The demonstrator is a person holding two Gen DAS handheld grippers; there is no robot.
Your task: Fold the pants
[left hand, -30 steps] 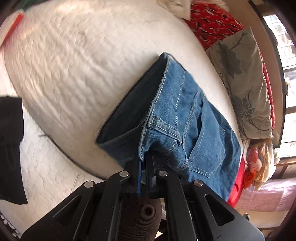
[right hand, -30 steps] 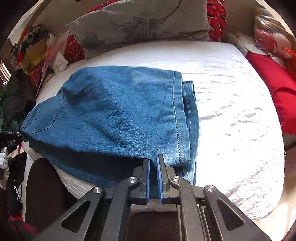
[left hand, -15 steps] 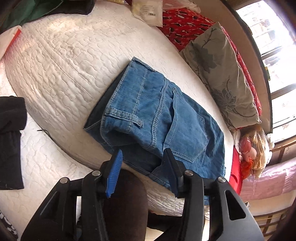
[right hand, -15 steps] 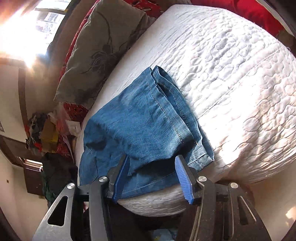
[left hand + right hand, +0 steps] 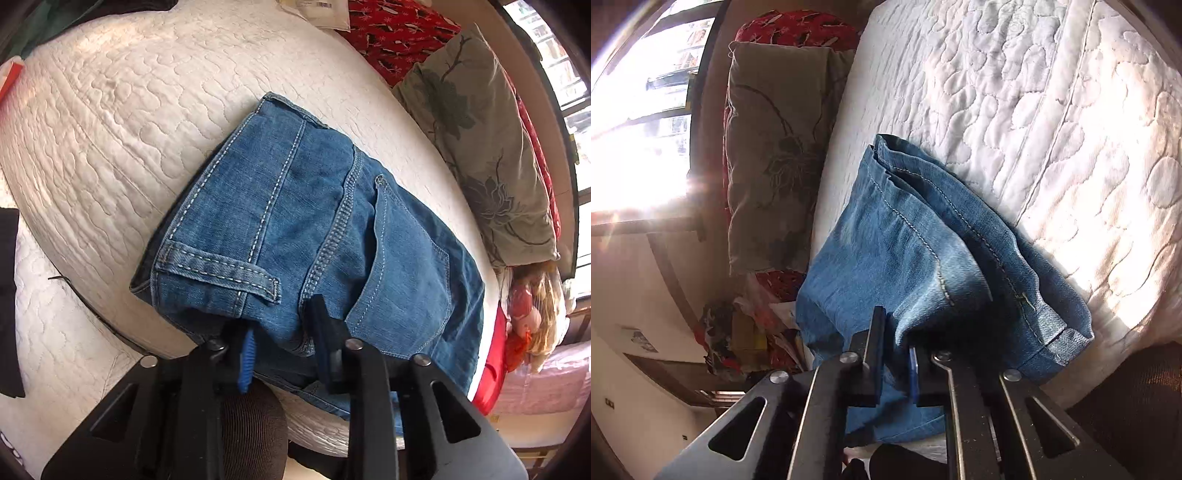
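The blue jeans [image 5: 325, 229] lie folded on the white quilted bed [image 5: 110, 122], waistband and belt loop toward me, back pocket to the right. My left gripper [image 5: 282, 336] has its jaws part closed around the thick waistband edge, denim between the fingers. In the right wrist view the leg-hem end of the jeans [image 5: 923, 258] is bunched at the bed's near edge. My right gripper [image 5: 895, 343] has its jaws narrowed on a fold of that denim.
A grey floral pillow [image 5: 491, 147] and red patterned bedding [image 5: 391, 26] lie along the far side of the bed. A doll [image 5: 535, 306] sits at the right. Black cloth [image 5: 7, 295] lies at the left. A bright window [image 5: 635, 110] glares.
Both grippers let go of the jeans and opened half a second ago. Now both have moved back in and closed on the denim, left at the waistband, right at the hem end.
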